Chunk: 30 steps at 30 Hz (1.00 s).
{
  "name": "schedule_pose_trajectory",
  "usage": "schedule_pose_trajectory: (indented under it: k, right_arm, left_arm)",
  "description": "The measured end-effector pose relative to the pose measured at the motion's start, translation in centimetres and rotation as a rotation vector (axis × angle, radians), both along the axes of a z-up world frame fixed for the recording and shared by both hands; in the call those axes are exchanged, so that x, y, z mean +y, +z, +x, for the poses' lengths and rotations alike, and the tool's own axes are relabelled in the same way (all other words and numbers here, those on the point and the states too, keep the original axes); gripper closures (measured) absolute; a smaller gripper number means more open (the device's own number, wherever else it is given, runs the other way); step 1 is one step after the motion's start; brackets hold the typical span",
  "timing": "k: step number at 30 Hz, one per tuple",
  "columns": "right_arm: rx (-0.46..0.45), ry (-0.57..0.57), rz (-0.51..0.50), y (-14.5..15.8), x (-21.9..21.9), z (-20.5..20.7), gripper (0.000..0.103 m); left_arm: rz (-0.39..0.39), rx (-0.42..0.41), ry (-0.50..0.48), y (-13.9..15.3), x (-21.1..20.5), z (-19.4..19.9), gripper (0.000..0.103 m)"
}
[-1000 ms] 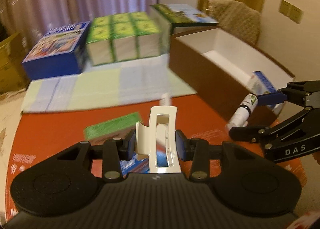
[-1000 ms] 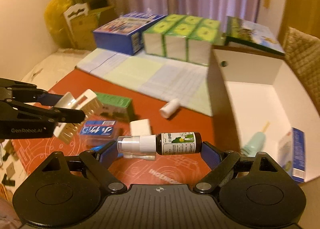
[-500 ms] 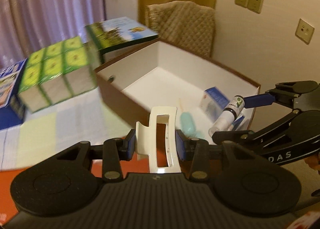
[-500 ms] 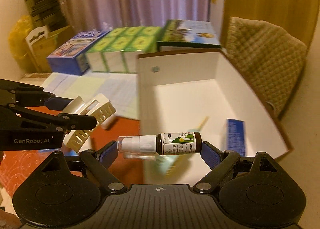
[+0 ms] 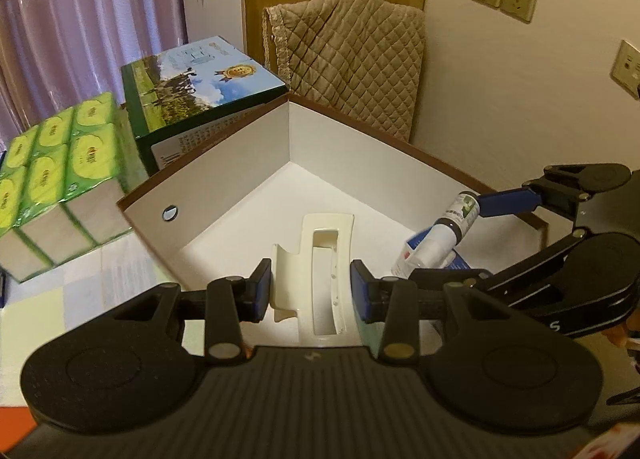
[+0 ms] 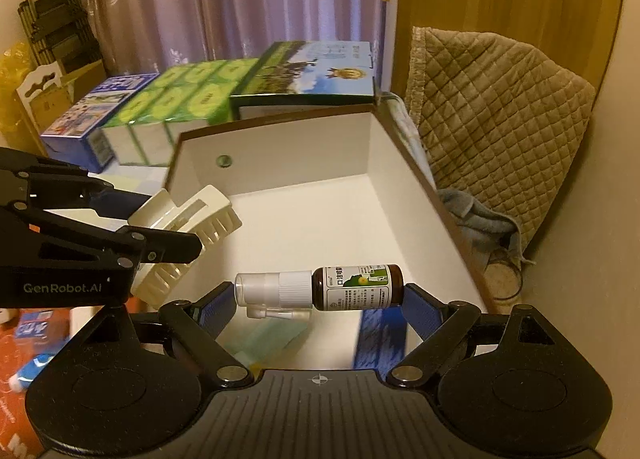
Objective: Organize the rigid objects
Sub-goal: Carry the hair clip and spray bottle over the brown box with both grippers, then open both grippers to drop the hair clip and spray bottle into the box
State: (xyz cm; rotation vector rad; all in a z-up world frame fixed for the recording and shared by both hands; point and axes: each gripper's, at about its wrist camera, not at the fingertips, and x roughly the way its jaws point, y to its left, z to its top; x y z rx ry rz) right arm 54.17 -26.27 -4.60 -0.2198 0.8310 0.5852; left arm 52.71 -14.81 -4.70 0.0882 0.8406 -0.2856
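My left gripper (image 5: 312,291) is shut on a cream hair claw clip (image 5: 320,267), held over the open white-lined box (image 5: 240,163). In the right wrist view the same clip (image 6: 188,227) hangs at the left, over the box's near left corner. My right gripper (image 6: 316,301) is shut on a brown spray bottle (image 6: 320,289) with a white nozzle, gripped end to end and lying level above the box floor (image 6: 328,219). The bottle (image 5: 448,231) also shows at the right of the left wrist view. A blue carton (image 6: 380,339) and a pale teal item (image 6: 264,339) lie in the box.
Behind the box stand a green-and-blue carton (image 5: 200,87), green tissue packs (image 5: 56,155) and a blue box (image 6: 92,111). A quilted chair (image 6: 492,111) stands at the right by the wall. Small items (image 6: 36,339) lie on the red table at the lower left.
Both grippers have swung from over the red table to above the open box, each still holding its object. The box now fills the middle of both views.
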Motion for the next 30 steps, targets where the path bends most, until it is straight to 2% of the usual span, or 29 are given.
schedule_pose_trajectory:
  k: [7,14,16,19,30]
  right_arm:
    - [0.023,0.035,-0.026,-2.4,0.4,4.3,0.017]
    - [0.038,0.074,-0.061,-4.7,1.3,6.6,0.017]
    - [0.038,0.081,-0.065,-5.2,1.5,6.9,0.017]
    - [0.027,0.076,-0.085,-5.8,1.7,7.2,0.017]
    - [0.036,0.066,-0.073,-5.0,1.3,6.1,0.016]
  left_arm:
    - [-0.004,0.052,0.032,-2.1,-0.3,3.5,0.067]
    - [-0.008,0.115,0.069,-4.1,-0.1,5.6,0.069]
    - [-0.011,0.129,0.075,-4.6,0.0,6.1,0.067]
    - [0.004,0.14,0.079,-5.1,-0.1,6.3,0.059]
    - [0.003,0.149,0.062,-4.6,0.6,5.3,0.058]
